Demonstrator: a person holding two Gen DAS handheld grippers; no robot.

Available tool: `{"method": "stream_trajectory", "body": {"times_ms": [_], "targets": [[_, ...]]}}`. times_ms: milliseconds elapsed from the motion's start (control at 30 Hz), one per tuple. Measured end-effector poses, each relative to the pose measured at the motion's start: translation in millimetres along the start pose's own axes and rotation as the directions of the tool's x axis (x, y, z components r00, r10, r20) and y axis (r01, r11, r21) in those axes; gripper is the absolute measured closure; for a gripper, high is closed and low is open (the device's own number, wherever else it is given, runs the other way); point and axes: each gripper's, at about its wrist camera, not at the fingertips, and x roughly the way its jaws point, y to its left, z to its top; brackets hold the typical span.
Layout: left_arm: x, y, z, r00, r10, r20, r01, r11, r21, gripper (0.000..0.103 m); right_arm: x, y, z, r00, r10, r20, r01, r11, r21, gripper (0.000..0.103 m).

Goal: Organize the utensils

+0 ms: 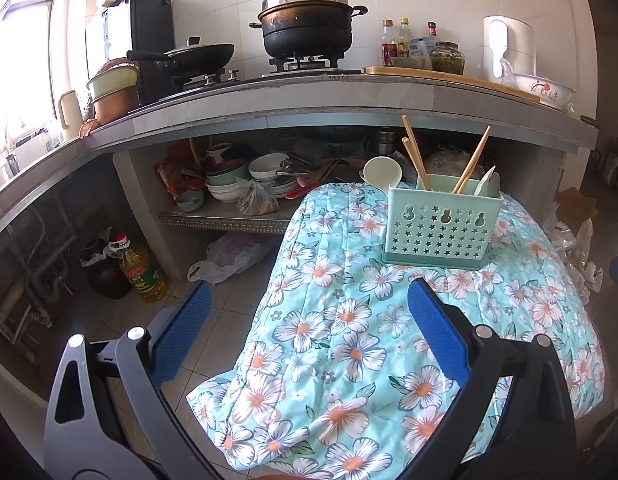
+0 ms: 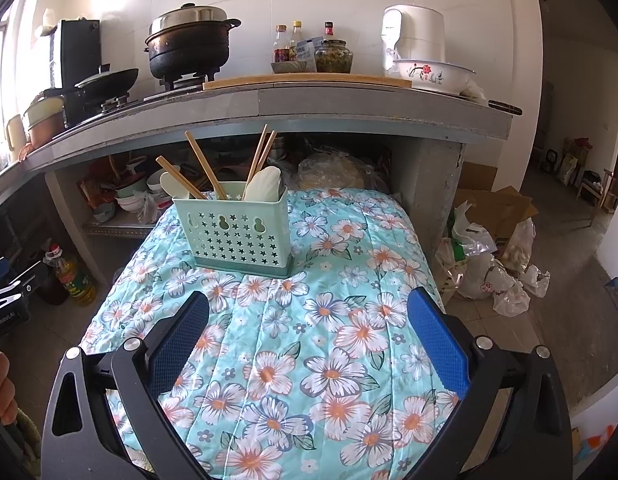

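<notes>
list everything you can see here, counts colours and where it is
utensil holder: 1, pale green, perforated, on the quilt
chopsticks: 4, wooden, standing in the holder
spoons: at least 2, pale, in the holder
floral quilt: 1, turquoise with white flowers, draped over a low surface
steamer pot: 1, black with steel lid, on the stove
wok: 1, black, left burner
sauce bottles: 3, on the counter
glass jar: 1, beside the bottles
enamel basin: 1, white, flowered, counter right
oil bottle: 1, yellow, on the floor
left gripper: blue pads, open
right gripper: blue pads, open
</notes>
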Motion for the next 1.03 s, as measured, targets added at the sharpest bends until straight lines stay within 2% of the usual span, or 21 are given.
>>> {"method": "stream_trajectory", "body": {"times_ms": [1033], "targets": [[0.5,-3.8,-2.4,1.0,-0.005,-0.009,0.006,1.0,0.005,0.008,0.3,0.0,-0.2,1.0,0.004,-0.004,-0.004,1.0,0.002,0.006]]}}
